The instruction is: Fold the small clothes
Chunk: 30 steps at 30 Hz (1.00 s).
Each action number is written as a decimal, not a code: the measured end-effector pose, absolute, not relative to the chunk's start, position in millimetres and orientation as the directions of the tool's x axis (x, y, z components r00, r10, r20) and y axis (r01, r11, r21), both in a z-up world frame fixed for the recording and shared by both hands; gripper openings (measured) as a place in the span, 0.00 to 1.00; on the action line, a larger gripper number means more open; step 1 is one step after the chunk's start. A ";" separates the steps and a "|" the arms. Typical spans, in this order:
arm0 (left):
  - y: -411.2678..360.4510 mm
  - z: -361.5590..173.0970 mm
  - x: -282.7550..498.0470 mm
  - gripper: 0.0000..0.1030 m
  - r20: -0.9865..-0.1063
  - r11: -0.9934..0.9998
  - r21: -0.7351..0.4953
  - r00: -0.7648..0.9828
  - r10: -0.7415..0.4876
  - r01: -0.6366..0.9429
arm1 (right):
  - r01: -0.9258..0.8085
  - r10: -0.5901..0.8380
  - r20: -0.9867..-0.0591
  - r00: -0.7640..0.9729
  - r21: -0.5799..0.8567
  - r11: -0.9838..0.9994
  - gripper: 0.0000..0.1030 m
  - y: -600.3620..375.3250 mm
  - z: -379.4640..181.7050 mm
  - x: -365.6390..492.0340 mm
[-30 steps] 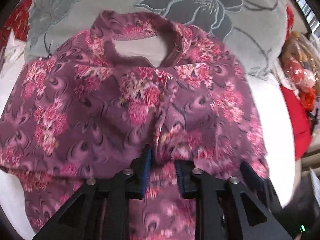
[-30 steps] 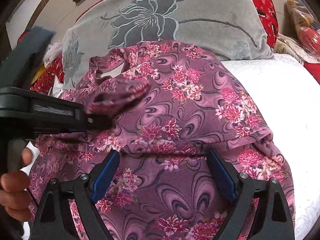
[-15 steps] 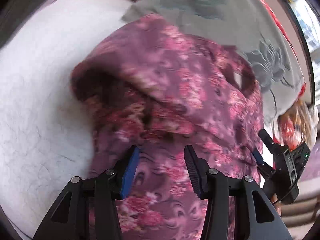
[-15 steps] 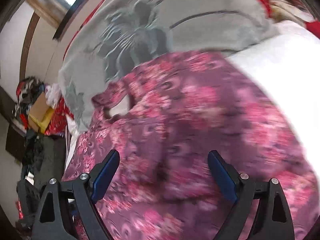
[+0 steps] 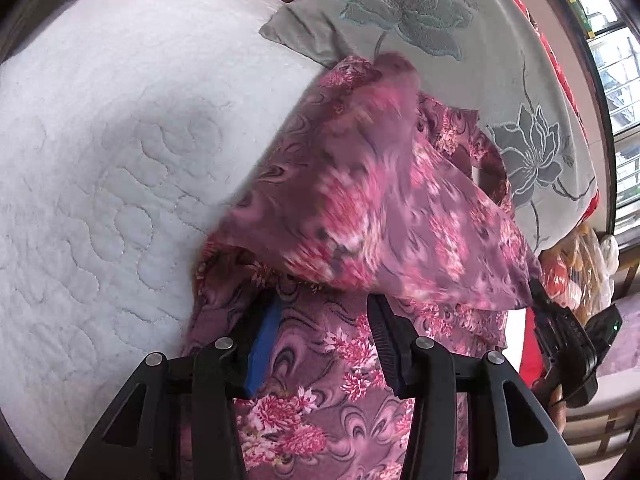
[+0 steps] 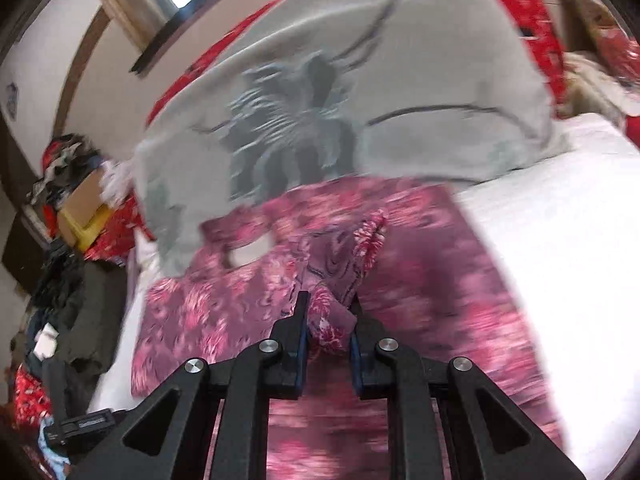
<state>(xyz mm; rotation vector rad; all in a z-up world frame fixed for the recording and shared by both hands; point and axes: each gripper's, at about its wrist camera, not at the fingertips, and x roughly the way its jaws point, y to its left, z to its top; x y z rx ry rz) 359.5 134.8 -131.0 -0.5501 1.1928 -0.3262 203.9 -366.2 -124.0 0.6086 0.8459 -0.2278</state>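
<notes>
Garment, purple floral top, lies on white quilt, collar toward 12 o'clock against grey pillow. My right gripper has just closed, clamping a raised fold of it. My left gripper stands apart above the fabric, gripping nothing.

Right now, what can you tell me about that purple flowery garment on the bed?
The garment is soft mauve fabric printed with pink flowers and dark swirls. It lies on a white quilted bedspread, its neck opening toward a grey flowered pillow. The right gripper, whose jaws have just been closing, pinches a bunched fold and lifts that flap over the rest. The left gripper stands open above the fabric.
</notes>
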 end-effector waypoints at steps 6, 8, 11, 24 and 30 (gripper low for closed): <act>138.5 -124.5 344.5 0.43 -0.787 0.829 -0.558 0.334 -0.518 -0.029 | 0.498 -0.019 -0.803 0.596 0.351 0.793 0.16 -399.6 -141.7 182.0; 142.6 -118.8 336.6 0.43 -0.779 0.822 -0.569 0.330 -0.533 -0.015 | 0.530 -0.017 -0.824 0.566 0.349 0.773 0.16 -408.0 -153.1 178.3; 142.0 -104.1 332.1 0.44 -0.755 0.809 -0.587 0.347 -0.556 0.018 | 0.541 -0.008 -0.805 0.594 0.392 0.745 0.16 -409.0 -150.0 171.2; 133.3 -96.5 362.2 0.45 -0.806 0.862 -0.506 0.364 -0.466 -0.018 | 0.536 -0.089 -0.785 0.613 0.330 0.777 0.25 -406.1 -122.0 146.4; 101.7 -119.9 380.4 0.46 -0.867 0.916 -0.402 0.325 -0.377 -0.010 | 0.428 0.002 -0.783 0.622 0.342 0.837 0.31 -385.1 -133.8 175.3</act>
